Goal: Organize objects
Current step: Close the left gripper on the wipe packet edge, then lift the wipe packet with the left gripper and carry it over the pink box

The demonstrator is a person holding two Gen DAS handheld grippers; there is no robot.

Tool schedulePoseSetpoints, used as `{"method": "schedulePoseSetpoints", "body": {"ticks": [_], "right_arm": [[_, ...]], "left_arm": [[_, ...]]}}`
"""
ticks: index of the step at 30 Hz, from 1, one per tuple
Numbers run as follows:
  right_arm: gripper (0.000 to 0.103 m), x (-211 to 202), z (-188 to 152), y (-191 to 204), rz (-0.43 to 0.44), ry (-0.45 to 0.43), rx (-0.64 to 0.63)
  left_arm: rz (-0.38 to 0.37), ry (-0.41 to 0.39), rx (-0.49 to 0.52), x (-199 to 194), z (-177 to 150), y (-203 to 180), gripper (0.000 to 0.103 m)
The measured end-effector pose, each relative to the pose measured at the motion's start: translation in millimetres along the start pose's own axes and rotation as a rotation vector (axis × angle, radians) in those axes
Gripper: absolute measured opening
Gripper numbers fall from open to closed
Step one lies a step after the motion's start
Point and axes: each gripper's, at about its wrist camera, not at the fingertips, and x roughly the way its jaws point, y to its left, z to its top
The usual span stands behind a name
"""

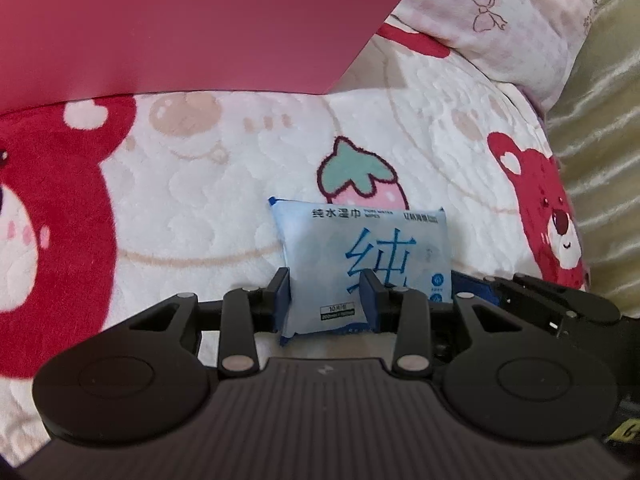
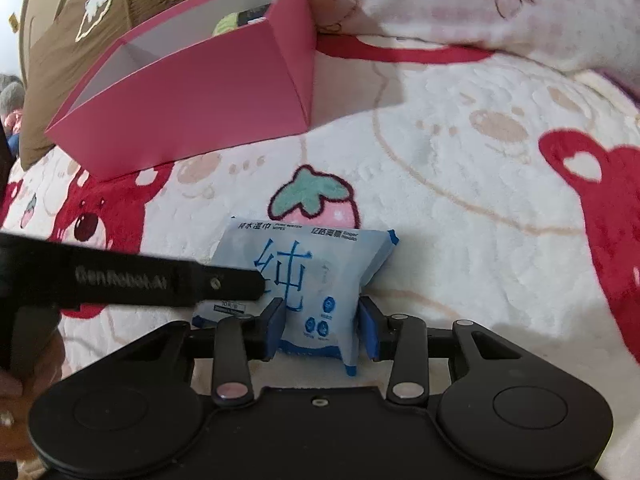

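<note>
Bed blanket [image 2: 460,184] white with red bears; pink box [image 2: 192,92] far left. Both tools, left tool [image 1: 325,300] and right tool [image 2: 323,326], gripped pale-blue wipes pack [image 2: 316,276].

Bed surface: white fleece blanket [image 1: 224,216] with red bears and strawberries (plush texture). Pink-patterned pillow [image 2: 460,4] behind; brown cushion [image 2: 80,32] left.

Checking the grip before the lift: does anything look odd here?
Yes. Both the left gripper and the right gripper pinch the same wipes pack, squeezing it narrow at its near end.
</note>
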Motion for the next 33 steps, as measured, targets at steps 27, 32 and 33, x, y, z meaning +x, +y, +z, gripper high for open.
{"method": "schedulePoseSetpoints", "body": {"ticks": [27,32,33], "right_arm": [[0.058,-59,30,62,0.178,0.029,-0.229],[0.076,-76,41,80,0.180,-0.008,-0.315],[0.076,-78,44,82,0.181,-0.010,-0.325]], "left_arm": [[0.090,-0.043,-0.058,-120,0,-2,0.038],[0.072,-0.063,-0.058,-136,5,-5,0.041],[0.072,-0.071,-0.056,-140,6,-5,0.041]]}}
